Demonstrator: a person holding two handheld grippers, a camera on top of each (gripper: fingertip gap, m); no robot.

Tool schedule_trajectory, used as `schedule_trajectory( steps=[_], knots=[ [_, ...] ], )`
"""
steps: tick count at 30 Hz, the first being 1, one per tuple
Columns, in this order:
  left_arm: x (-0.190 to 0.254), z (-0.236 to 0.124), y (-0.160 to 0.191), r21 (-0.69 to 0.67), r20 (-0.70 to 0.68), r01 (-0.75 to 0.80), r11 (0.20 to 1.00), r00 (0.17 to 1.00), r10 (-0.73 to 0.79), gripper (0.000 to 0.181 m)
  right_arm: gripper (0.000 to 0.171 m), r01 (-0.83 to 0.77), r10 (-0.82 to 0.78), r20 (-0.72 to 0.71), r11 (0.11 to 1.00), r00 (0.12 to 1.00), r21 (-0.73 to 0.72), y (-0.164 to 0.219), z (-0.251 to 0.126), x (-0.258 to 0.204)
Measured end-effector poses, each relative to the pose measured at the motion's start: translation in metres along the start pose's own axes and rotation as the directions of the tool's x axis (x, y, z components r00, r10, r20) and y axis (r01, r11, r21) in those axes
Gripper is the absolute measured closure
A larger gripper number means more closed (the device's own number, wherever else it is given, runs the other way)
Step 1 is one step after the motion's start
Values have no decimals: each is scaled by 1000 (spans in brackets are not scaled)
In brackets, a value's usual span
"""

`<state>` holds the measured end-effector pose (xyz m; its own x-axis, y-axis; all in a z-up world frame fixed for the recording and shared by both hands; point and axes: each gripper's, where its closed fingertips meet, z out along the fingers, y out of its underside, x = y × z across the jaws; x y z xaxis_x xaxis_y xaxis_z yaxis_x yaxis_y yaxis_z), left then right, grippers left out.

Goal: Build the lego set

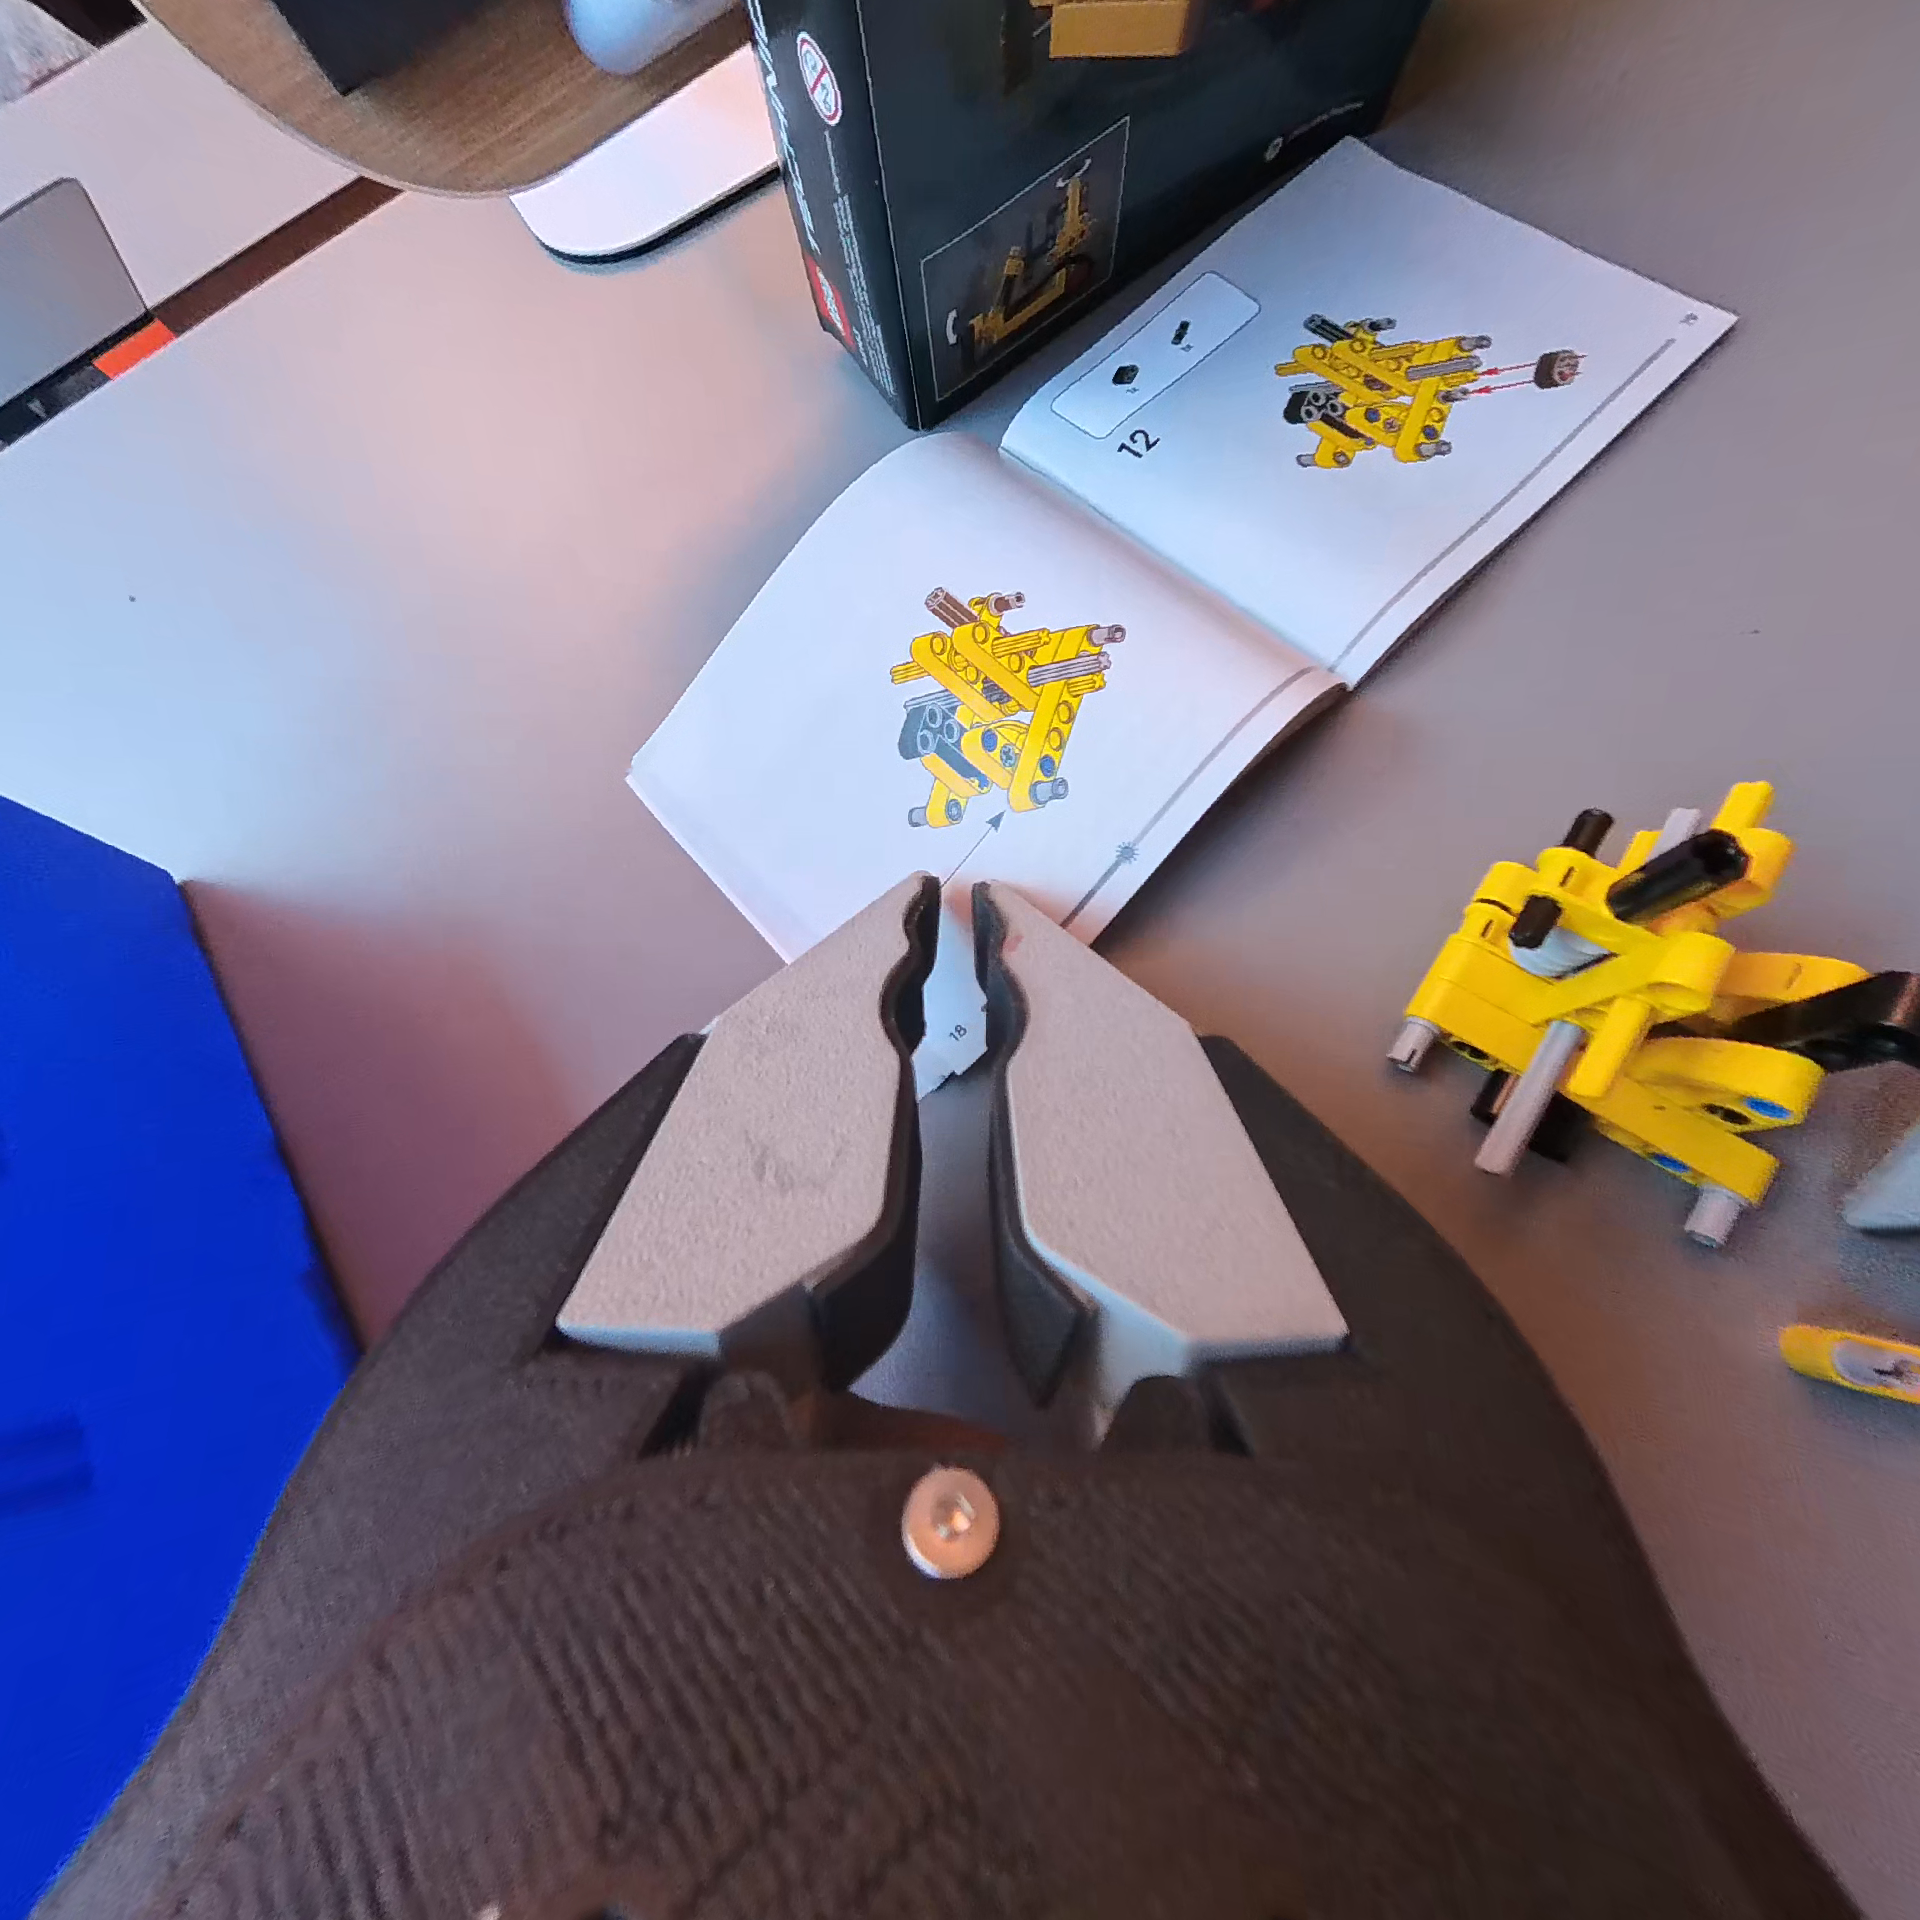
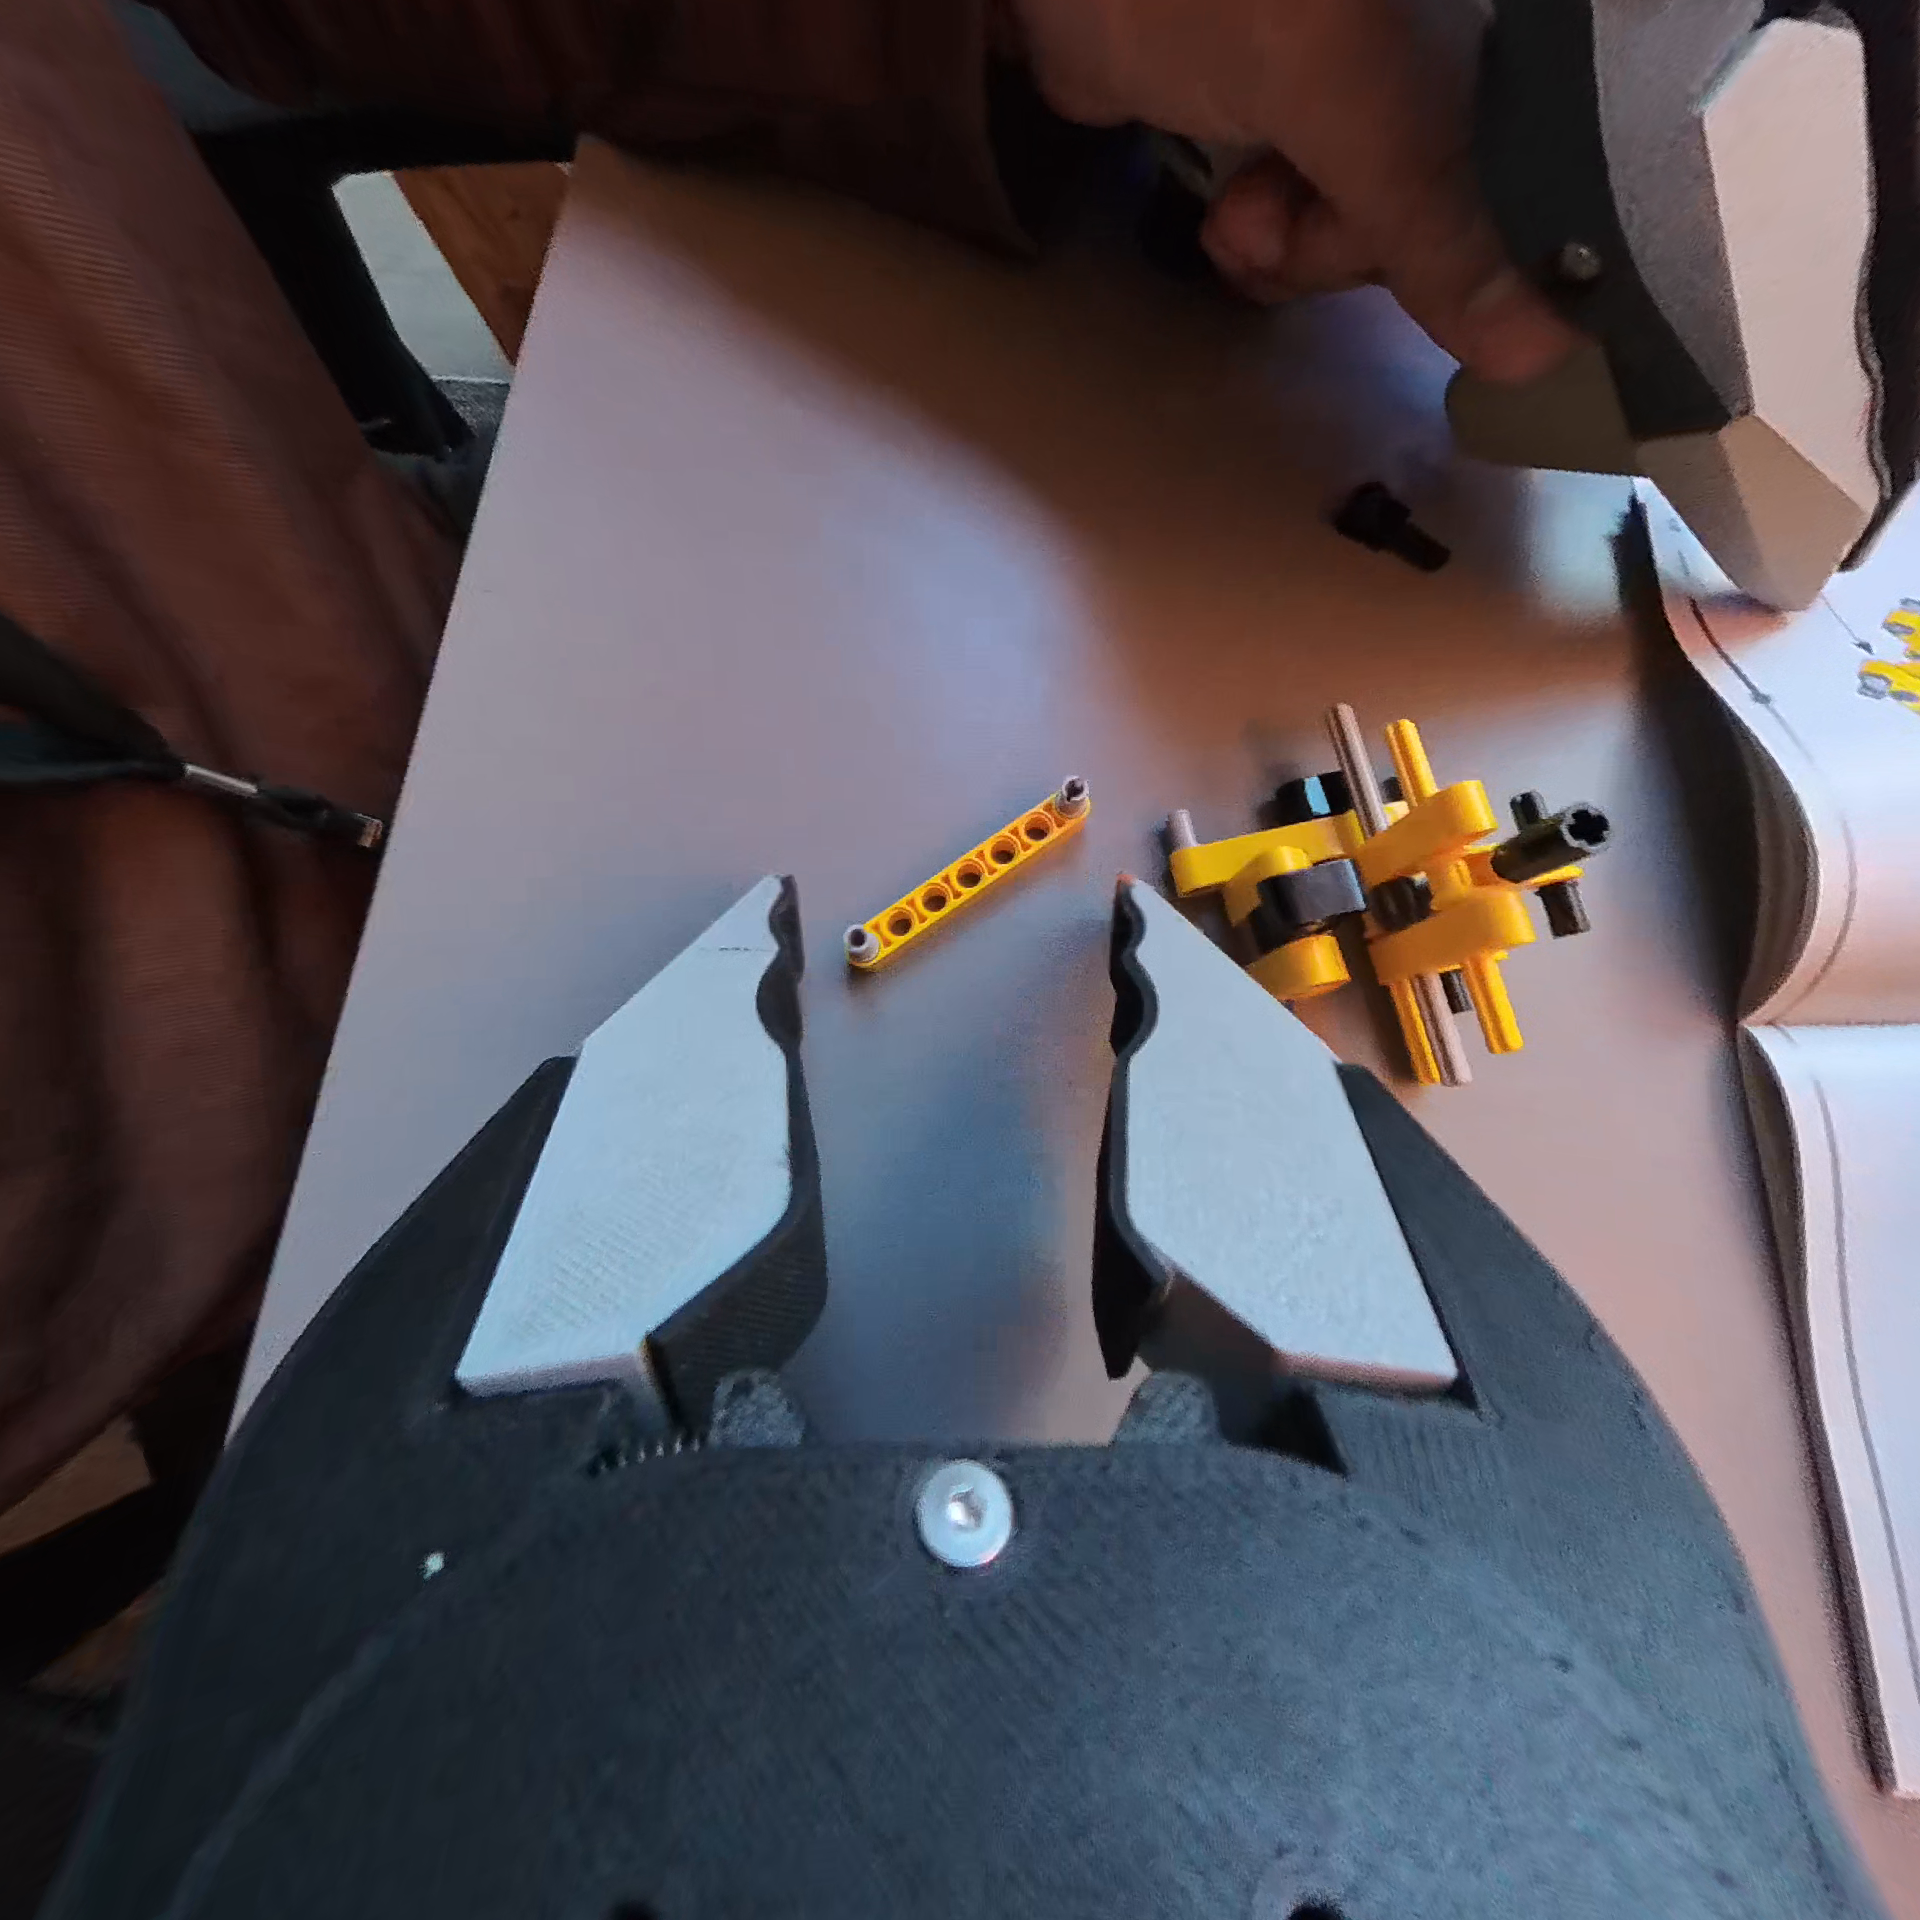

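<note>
A partly built yellow and black lego assembly [image 1: 1621, 997] lies on the grey table right of my left gripper [image 1: 956, 899]. The left gripper's jaws are almost closed with nothing between them, its tips over the near corner of the open instruction booklet [image 1: 1039, 582]. My right gripper [image 2: 956, 883] is open and empty above the table. A loose yellow beam [image 2: 971, 873] with a grey pin at each end lies just beyond its tips. The assembly [image 2: 1382, 894] sits to the right of the right fingertip. The left gripper [image 2: 1766, 582] shows at top right, tip on the booklet [image 2: 1818, 831].
The black lego box [image 1: 1039, 187] stands behind the booklet. A blue pad [image 1: 125, 1247] lies at the left. A small black pin [image 2: 1387, 530] lies on the table beyond the assembly. A person's hand [image 2: 1351, 208] holds the left gripper. A chair [image 2: 156, 520] stands past the table edge. The small black pin [image 2: 1387, 530] is about 8 centimeters from my left fingertips.
</note>
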<state>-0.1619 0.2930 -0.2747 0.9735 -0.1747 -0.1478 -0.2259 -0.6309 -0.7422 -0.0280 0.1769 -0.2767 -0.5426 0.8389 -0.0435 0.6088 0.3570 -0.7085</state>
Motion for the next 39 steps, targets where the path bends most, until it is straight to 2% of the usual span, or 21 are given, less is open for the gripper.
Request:
schedule_trajectory(
  steps=[7, 14, 18, 21, 24, 33, 39],
  knots=[
    [0, -1, 0, 5, 1, -5, 1000, 1000, 5, 178, 116, -26, 26, 0, 1000, 1000, -11, 3, 3, 2],
    [0, -1, 0, 9, 7, -16, 1000, 1000, 16, 177, 123, 21, -22, -31, 999, 999, -24, 5, 3, 6],
    [0, -3, -1, 16, 15, -26, 1000, 1000, 26, 177, 133, 60, -61, -40, 997, 997, -41, 6, 3, 4],
    [-1, -3, -1, 17, 23, -31, 999, 999, 31, 177, 158, 84, -86, -48, 995, 995, -49, 7, 1, 5],
    [-1, -3, -1, 14, 22, -27, 1000, 999, 26, 177, 167, 98, -101, -62, 994, 993, -56, 9, 0, 8],
    [-4, -4, -1, 21, 32, -25, 999, 999, 24, 177, 167, 77, -79, -31, 995, 996, -59, 14, -5, 12],
    [-4, -5, -1, 24, 40, -43, 999, 998, 42, 176, 168, 24, -24, 32, 1000, 999, 5, 17, -17, 18]
  ],
)
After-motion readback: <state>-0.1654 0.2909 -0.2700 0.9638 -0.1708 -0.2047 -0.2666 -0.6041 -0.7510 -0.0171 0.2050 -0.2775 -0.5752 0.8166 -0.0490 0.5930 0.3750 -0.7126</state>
